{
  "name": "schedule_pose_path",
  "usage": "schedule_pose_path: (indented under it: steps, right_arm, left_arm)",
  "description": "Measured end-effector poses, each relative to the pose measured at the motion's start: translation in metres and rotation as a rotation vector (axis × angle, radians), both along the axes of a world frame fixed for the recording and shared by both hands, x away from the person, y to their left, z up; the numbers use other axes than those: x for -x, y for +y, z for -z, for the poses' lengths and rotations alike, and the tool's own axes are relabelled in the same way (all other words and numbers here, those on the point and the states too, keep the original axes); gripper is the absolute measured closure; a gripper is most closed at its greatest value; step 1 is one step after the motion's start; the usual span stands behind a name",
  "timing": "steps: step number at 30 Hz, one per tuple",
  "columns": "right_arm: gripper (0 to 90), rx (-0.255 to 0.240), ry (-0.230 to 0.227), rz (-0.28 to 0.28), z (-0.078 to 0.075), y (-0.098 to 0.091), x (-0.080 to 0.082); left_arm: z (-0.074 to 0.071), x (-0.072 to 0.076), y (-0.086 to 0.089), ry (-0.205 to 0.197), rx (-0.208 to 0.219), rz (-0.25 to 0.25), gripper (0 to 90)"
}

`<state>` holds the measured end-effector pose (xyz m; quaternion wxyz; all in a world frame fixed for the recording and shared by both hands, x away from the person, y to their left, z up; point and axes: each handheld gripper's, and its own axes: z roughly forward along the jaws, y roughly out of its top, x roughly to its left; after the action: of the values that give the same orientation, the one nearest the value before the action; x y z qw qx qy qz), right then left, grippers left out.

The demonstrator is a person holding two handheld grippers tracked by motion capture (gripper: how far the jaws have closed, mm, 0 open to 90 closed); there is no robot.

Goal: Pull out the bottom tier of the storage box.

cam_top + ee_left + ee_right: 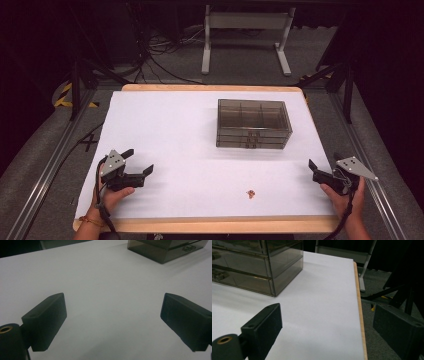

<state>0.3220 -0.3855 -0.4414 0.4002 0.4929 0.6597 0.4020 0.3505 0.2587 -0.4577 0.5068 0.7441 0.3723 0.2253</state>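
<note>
Right now both grippers rest near the front edge of the white-topped table [165, 125], one at each side. Left gripper [139, 161] has jaws spread wide, nothing between them, just bare white surface in its own view. Right gripper [320, 165] sits at the table's right edge, jaws also spread and empty. Smoky transparent drawer box [253, 124] stands upright toward the far right of the table, well apart from both grippers. Small brownish object [251, 193], too small to identify, lies near the front edge, closer to the right gripper.
</note>
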Motion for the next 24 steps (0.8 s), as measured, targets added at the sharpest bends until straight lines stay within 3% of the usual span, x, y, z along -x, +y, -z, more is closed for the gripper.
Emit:
schedule_pose_path:
  steps: [5,12,24]
  right_arm:
    - [13.4,0.056,-0.016,0.005,0.0002,0.005,0.0026]
    - [13.9,0.061,-0.017,-0.008,-0.0001,0.005,0.0042]
    - [20.1,0.086,-0.043,-0.023,-0.0055,0.0092,0.007]
  left_arm:
    - [-0.0002,0.001,-0.0003,-0.004,-0.006,0.008,7.1]
    - [-0.0003,0.0008,0.0001,0.001,-0.006,0.024,7.6]
    - [-0.0018,0.0004,-0.0072,-0.006,-0.075,0.002,11.5]
